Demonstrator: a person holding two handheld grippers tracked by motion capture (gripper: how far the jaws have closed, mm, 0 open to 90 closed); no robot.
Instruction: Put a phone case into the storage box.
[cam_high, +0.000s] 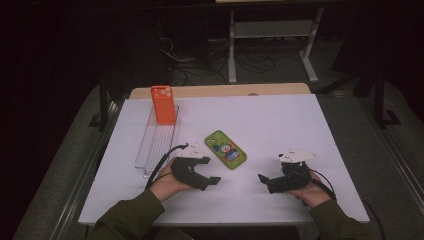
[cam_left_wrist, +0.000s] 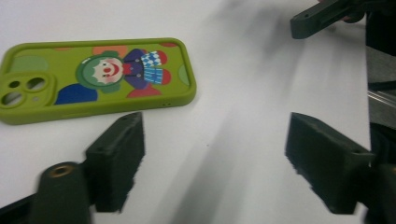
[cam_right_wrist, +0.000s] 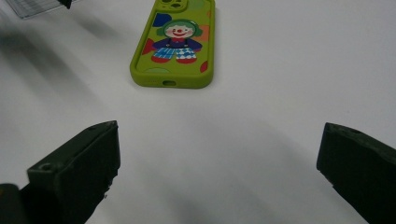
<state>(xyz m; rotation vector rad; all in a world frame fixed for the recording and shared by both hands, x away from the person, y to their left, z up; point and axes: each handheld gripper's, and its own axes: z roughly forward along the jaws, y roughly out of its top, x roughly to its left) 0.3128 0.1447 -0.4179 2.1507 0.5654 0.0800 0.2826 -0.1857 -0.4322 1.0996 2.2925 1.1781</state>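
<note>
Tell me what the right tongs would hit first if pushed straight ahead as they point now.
Probably the green clown phone case: in the right gripper view it lies flat, ahead of the open right tongs but somewhat left of centre, with bare white table between. They might just pass beside it.

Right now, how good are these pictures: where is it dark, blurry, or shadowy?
High view: the white table is brightly lit, the room behind nearly black, and the orange phone case reads clearly. Left gripper view: the left gripper is soft and smeared at its edges, with grey streaky shadows across the table; the green clown phone case is fairly sharp. Right gripper view: the case is crisp, with soft shadows near the right gripper.
</note>
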